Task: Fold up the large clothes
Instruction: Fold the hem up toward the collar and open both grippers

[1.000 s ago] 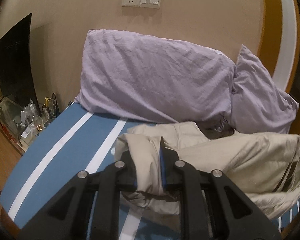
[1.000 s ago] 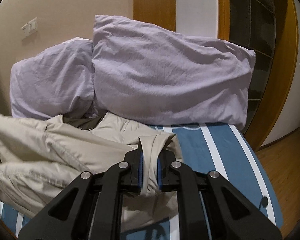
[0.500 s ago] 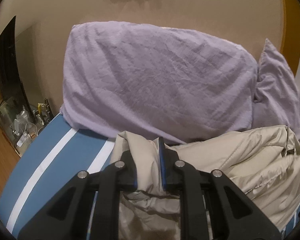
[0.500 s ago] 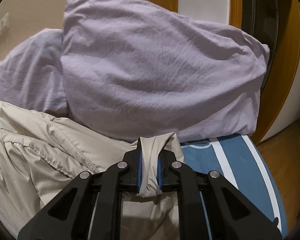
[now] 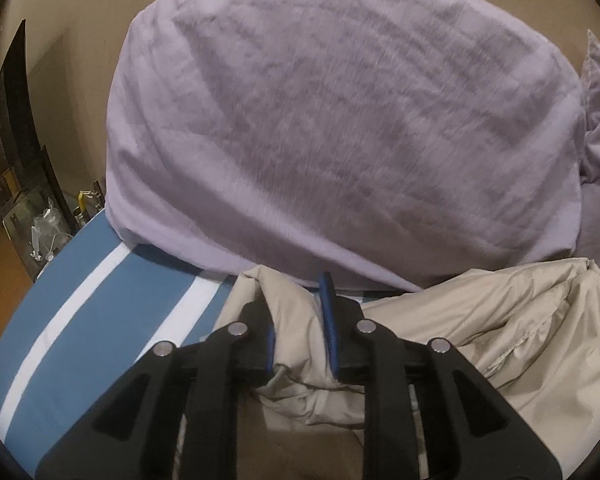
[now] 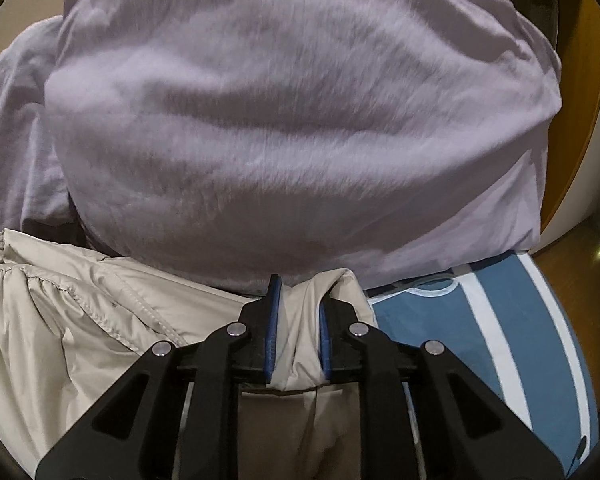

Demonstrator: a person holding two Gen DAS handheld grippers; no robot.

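Fabric of the beige jacket (image 5: 480, 332) is pinched by the left gripper (image 5: 300, 320) and the right gripper (image 6: 298, 320). The jacket is spread on the striped bed (image 5: 100, 320), against lilac pillows (image 5: 340, 128) at 12 o'clock.

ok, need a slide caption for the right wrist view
Right gripper shut on a fold of the beige jacket, up against the lilac pillow on the blue striped bed.
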